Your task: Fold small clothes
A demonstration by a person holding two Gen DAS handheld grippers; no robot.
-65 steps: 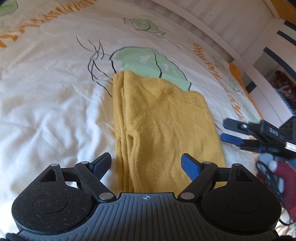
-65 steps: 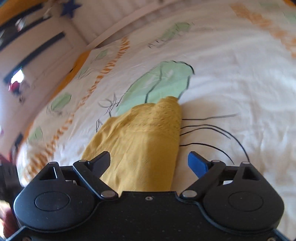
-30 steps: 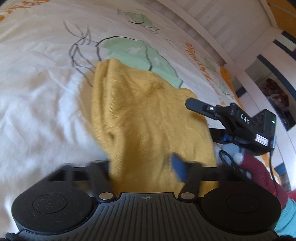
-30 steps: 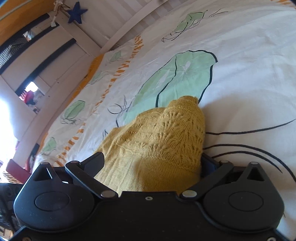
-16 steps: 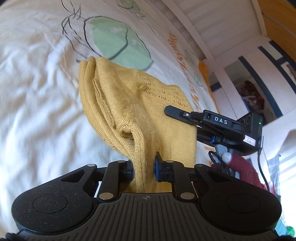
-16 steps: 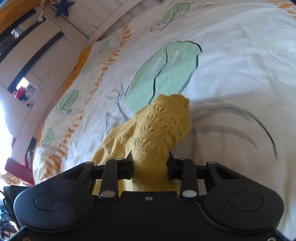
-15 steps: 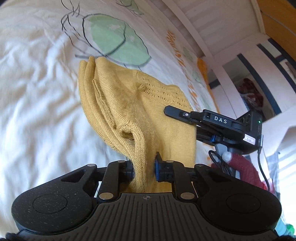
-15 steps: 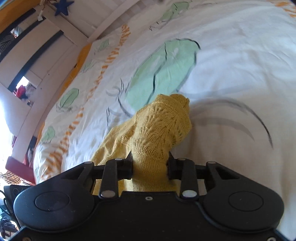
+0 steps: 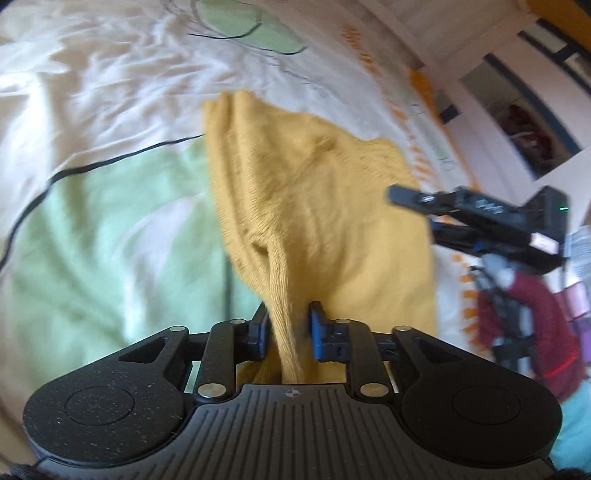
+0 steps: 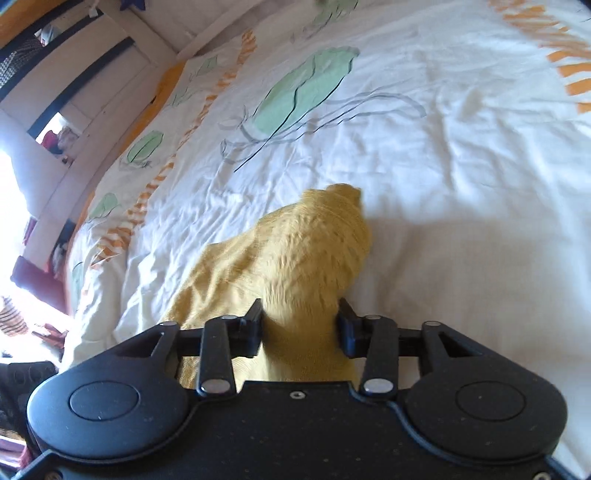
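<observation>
Left wrist view: the left gripper pinches a bunched ridge of the yellow knit garment between its blue-padded fingers. The cloth rises from the jaws toward 12 o'clock and spreads over the white bedsheet. A green leaf print on the sheet lies at 9 o'clock of the garment. At 3 o'clock the right gripper reaches the garment's far edge, though motion blur hides how its fingers stand from this side. Beyond it, at 4 o'clock, a tangle of dark red fabric and black cable shows indistinctly.

Right wrist view: the right gripper has its fingers pressed against a thick fold of the same yellow knit garment, which fills the gap between them and extends toward 12 o'clock. The garment's loose part trails to 9 o'clock across the bedsheet. Green leaf shapes and orange markings are printed on the sheet. A white slatted bed frame borders it at 11 o'clock.
</observation>
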